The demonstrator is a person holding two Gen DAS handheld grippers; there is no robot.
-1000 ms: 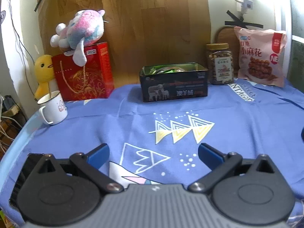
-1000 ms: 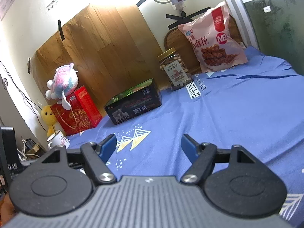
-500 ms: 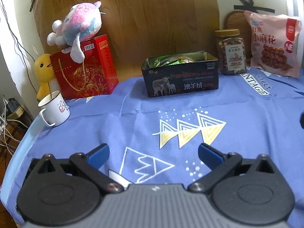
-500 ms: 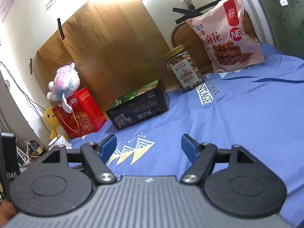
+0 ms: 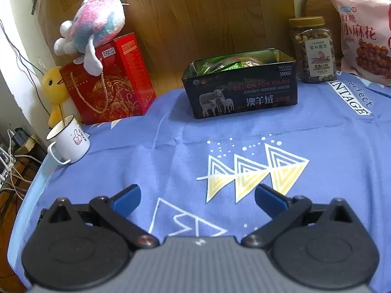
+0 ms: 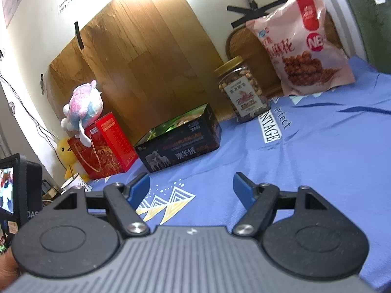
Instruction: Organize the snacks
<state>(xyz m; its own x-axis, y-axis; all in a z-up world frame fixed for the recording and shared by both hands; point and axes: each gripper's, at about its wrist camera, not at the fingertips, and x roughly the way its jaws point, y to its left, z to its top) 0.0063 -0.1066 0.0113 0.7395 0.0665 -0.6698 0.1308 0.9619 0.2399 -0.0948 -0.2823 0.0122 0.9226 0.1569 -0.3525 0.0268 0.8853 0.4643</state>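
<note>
At the bench's back edge, the open tin (image 5: 240, 90) apparently holds green snack packets; nut jar (image 5: 311, 51) and snack bag (image 5: 364, 36) stand beside it; left gripper (image 5: 198, 199) and right gripper (image 6: 190, 185), both spread and empty, should approach level.

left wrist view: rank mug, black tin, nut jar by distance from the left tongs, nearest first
From the left tongs:
1. Mug, near the cloth's left edge.
2. Black tin, straight ahead, mid-cloth.
3. Nut jar, back right, just behind the tin's right end, by the wall.
</note>
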